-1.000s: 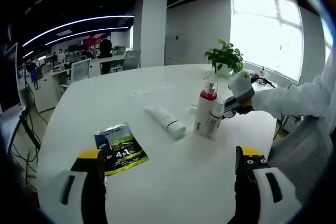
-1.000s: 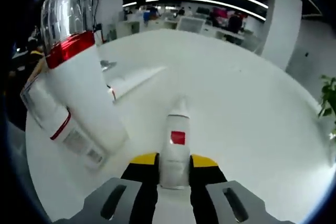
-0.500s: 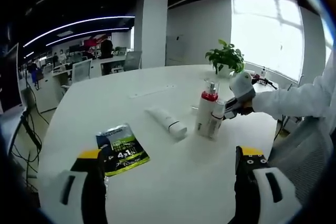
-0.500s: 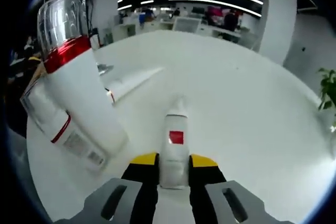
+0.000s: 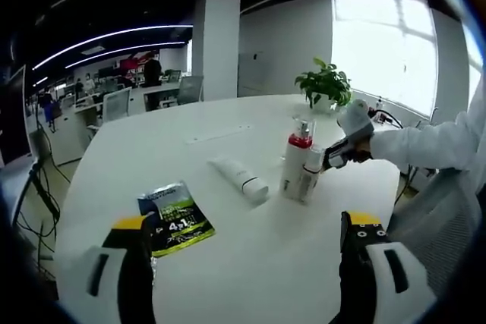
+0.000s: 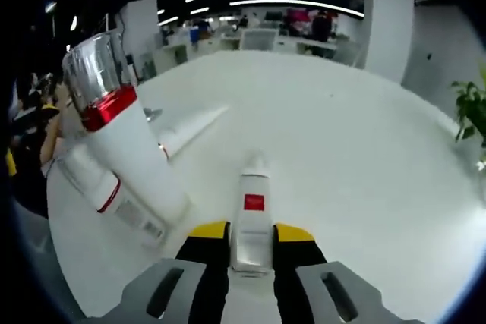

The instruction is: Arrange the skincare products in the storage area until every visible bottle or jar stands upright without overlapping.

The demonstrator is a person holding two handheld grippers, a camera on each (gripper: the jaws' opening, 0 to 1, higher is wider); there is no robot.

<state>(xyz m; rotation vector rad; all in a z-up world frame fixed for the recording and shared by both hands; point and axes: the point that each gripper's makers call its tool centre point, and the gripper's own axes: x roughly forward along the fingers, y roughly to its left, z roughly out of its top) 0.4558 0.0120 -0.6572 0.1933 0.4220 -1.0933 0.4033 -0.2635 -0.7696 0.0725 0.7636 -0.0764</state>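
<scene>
Right tool [image 6: 251,239] pinches a small tube [image 6: 252,210] beside the standing pump bottle [image 6: 129,142]; next, set it upright on the worktop [image 6: 364,157], clear of neighbours; left tool [image 5: 247,263] waits spread

The left tongs [image 5: 247,263] hang with jaws spread wide apart, gripping nothing. The right tongs [image 6: 250,244] have their yellow-tipped jaws pressed against a small tube [image 6: 251,218] at 6 o'clock. In the left gripper view, a white sleeve [image 5: 425,146] reaches in from 3 o'clock.
</scene>
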